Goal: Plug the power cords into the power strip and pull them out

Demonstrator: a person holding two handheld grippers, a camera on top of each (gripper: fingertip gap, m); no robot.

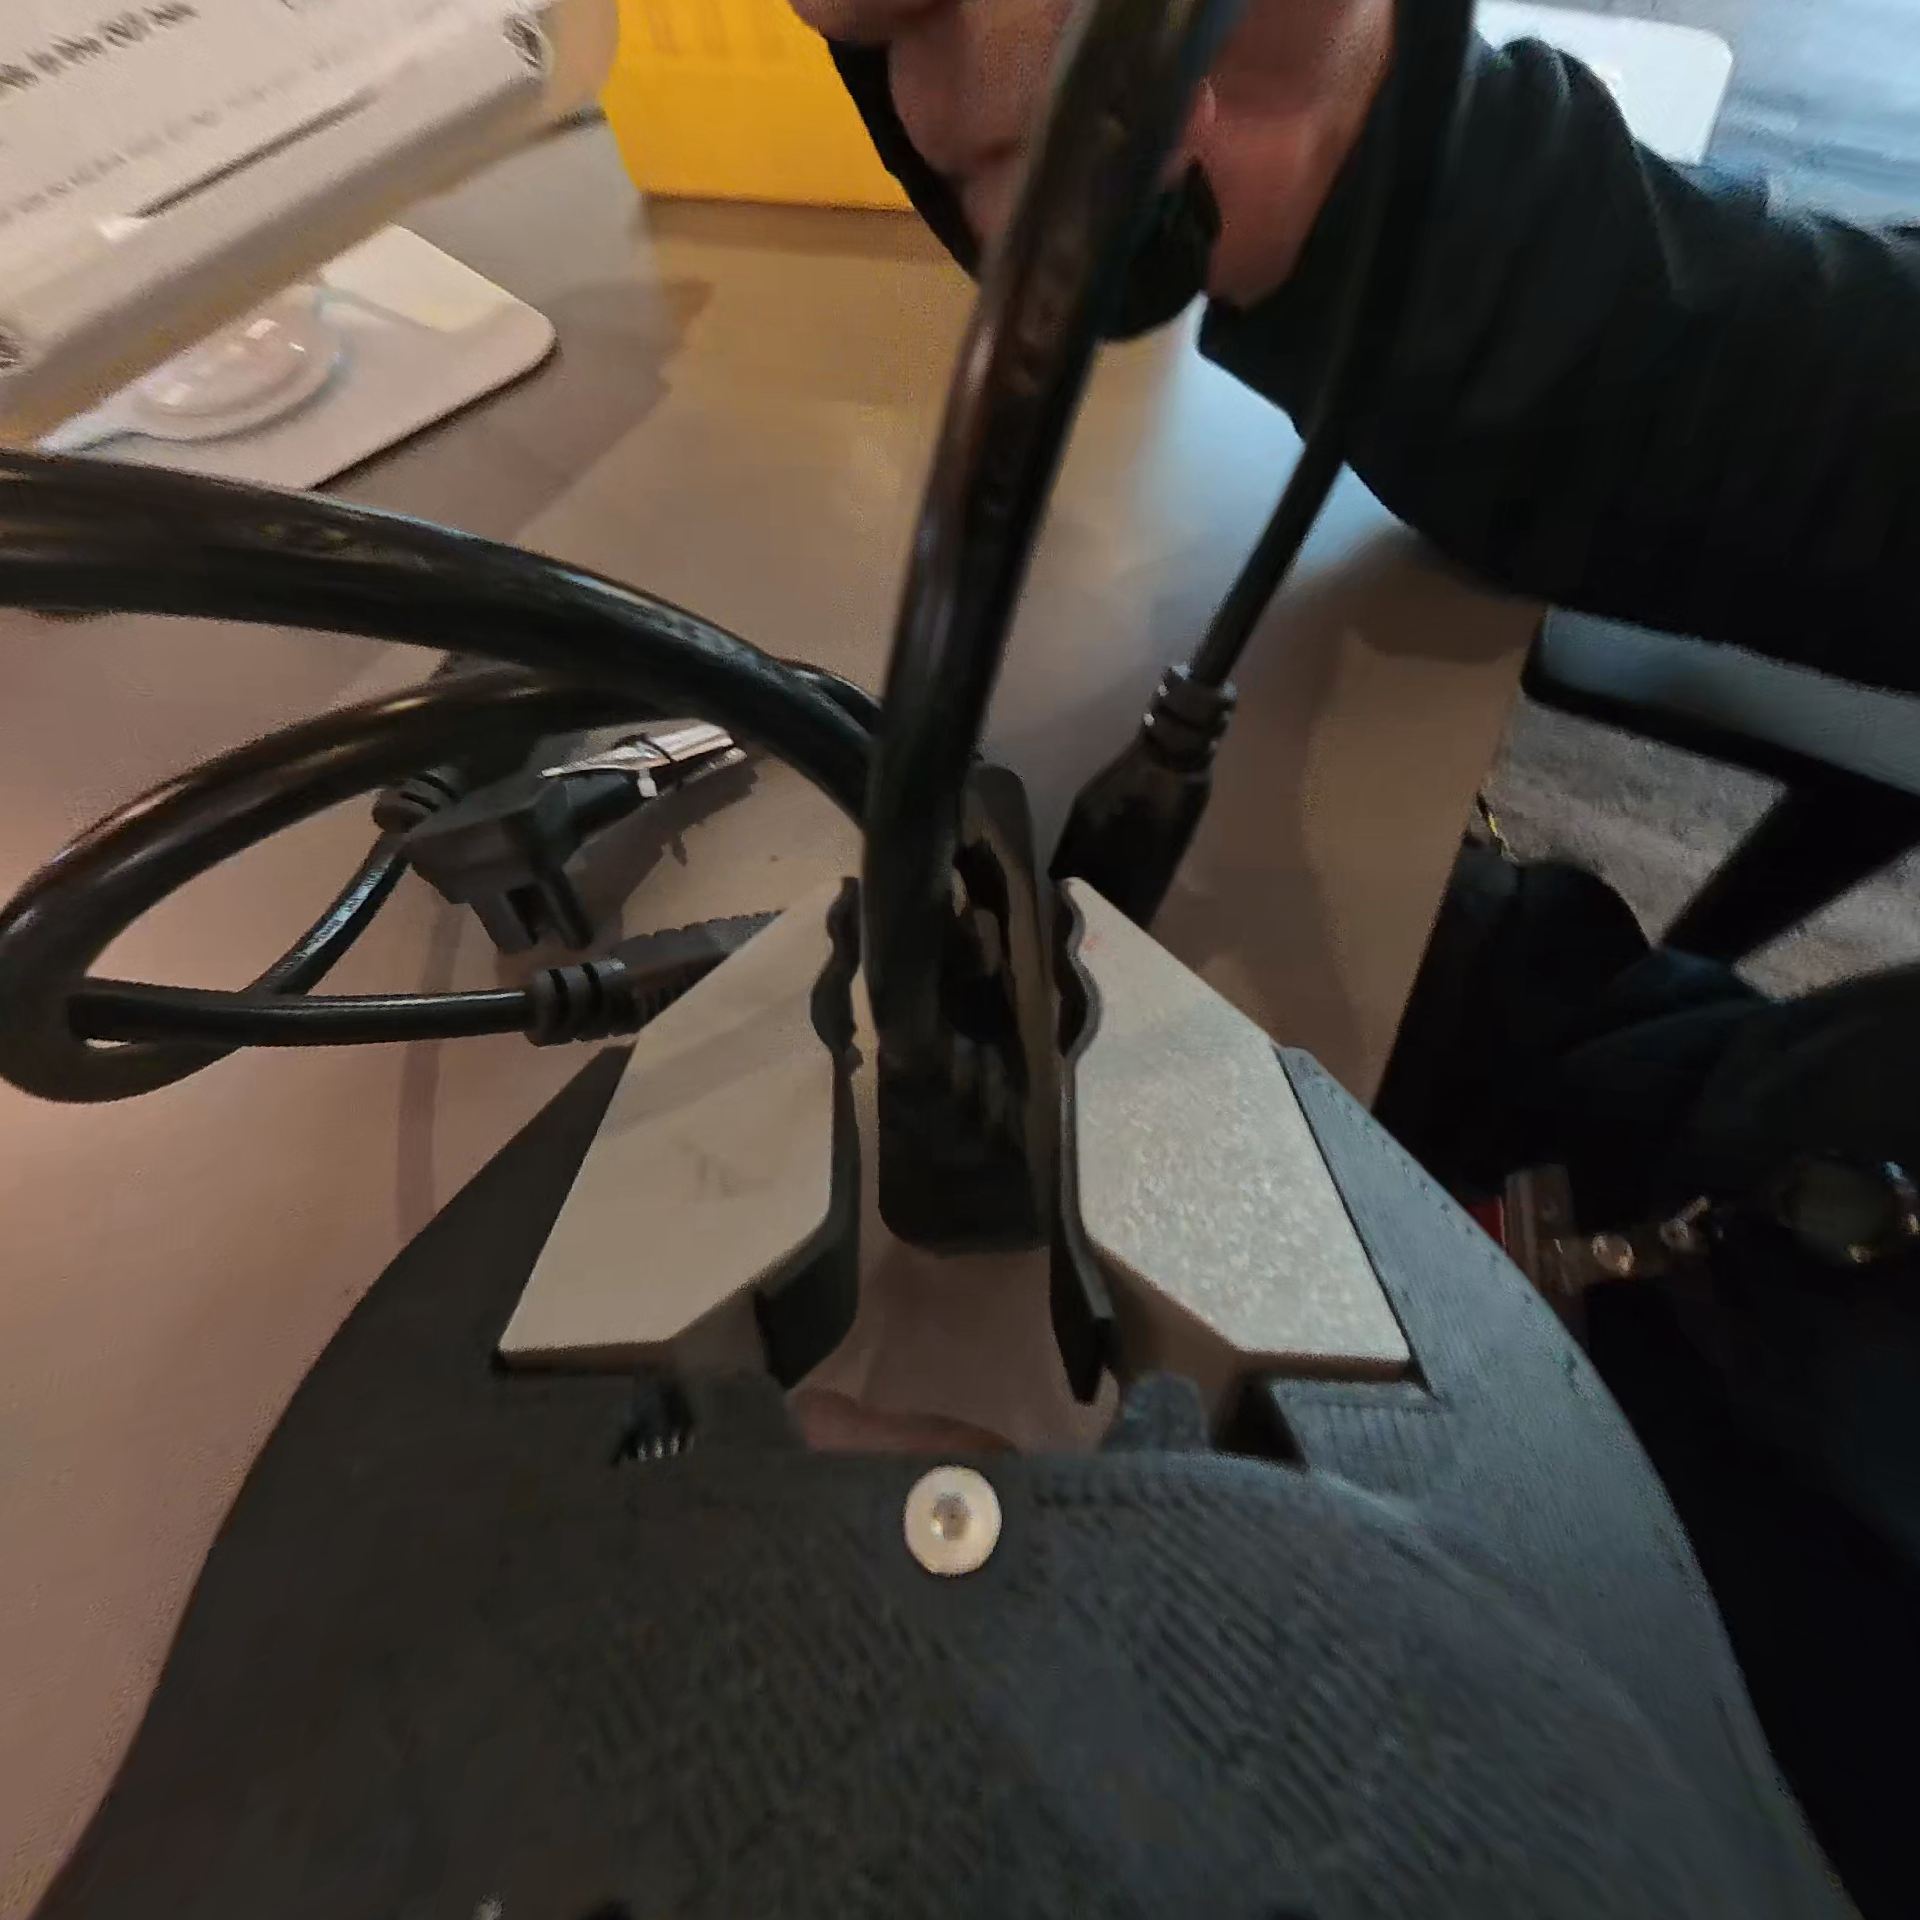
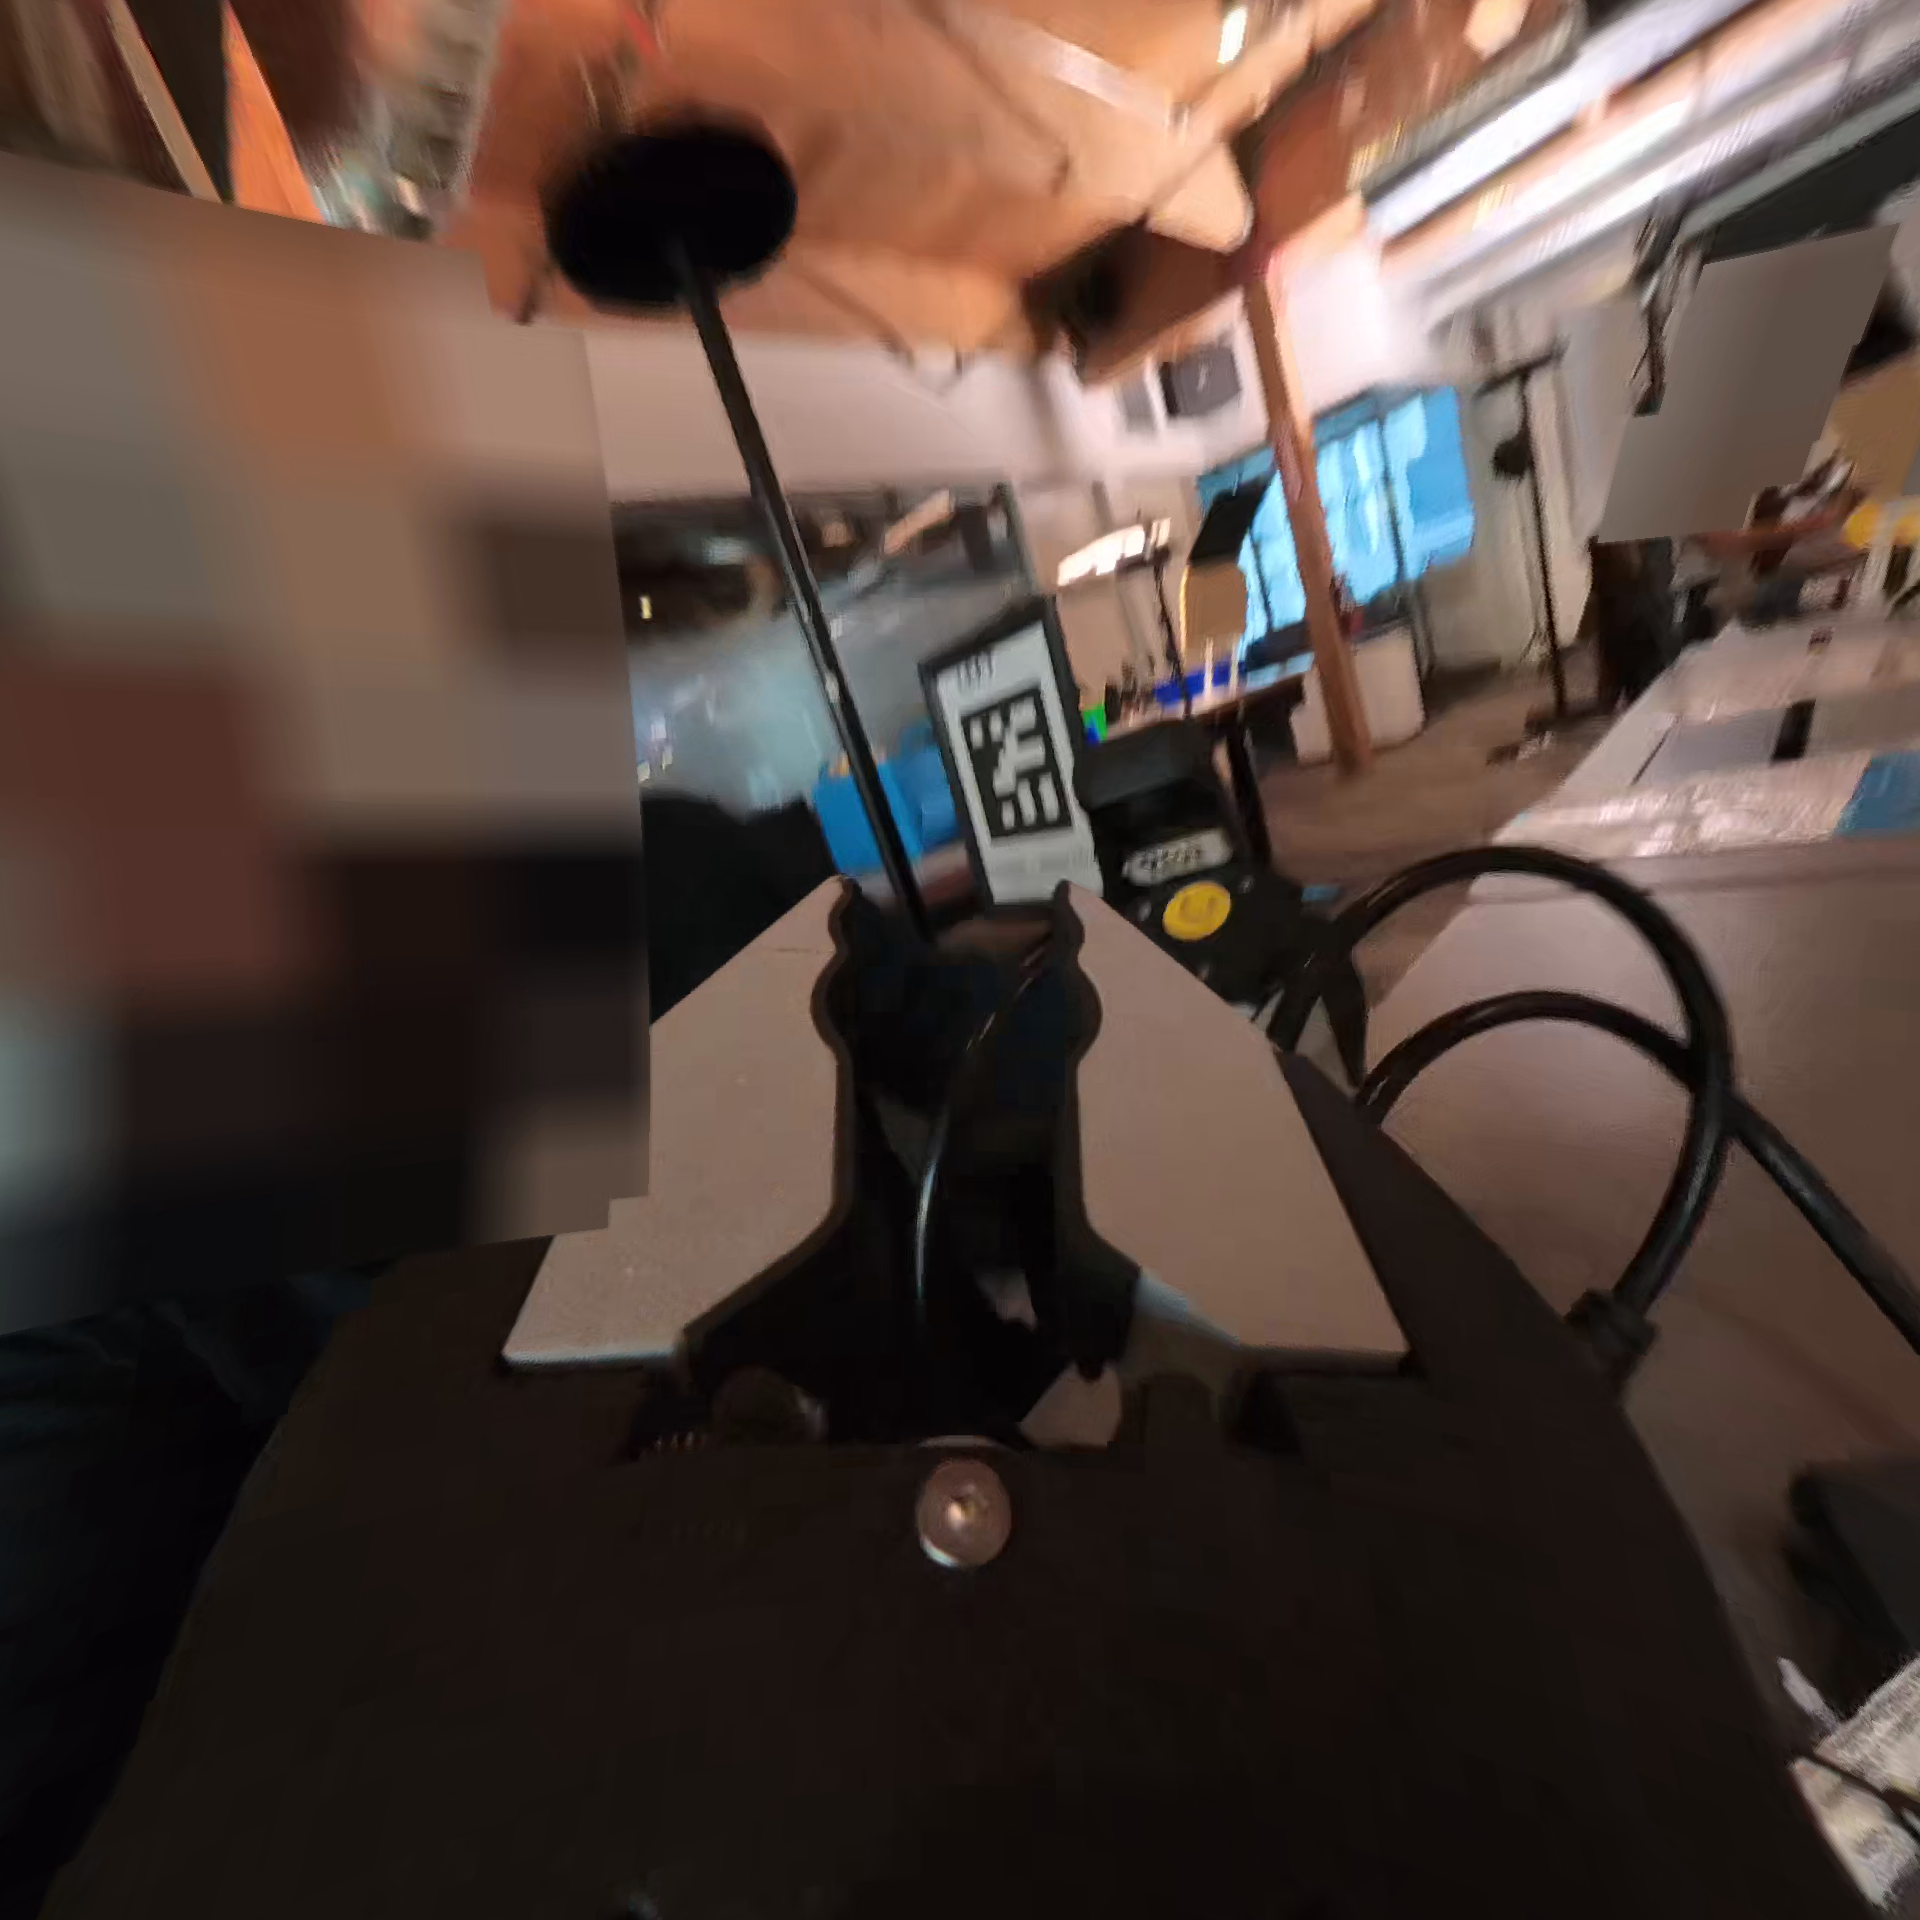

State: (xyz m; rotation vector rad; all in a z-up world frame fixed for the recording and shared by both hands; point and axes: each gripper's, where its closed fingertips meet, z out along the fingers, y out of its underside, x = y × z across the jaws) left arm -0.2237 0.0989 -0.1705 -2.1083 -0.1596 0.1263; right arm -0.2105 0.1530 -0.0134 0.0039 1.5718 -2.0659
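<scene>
In the left wrist view my left gripper is shut on a black plug. The plug stands upright between the pads, over the brown table. Its thick black cord rises to a person's hand at the top. Two more black plugs and a small connector lie beyond the fingertips. In the right wrist view my right gripper points up into the room, pads apart. Only a thin black wire crosses the gap, and the pads do not press it. No power strip is recognisable.
A white box and a grey pad lie at the table's far left, and a yellow box stands behind. A dark sleeve crosses the right. In the blurred right view, black cord loops lie on the table and a marker card stands ahead. Some 15 centimeters of space lies between my two pairs of fingers.
</scene>
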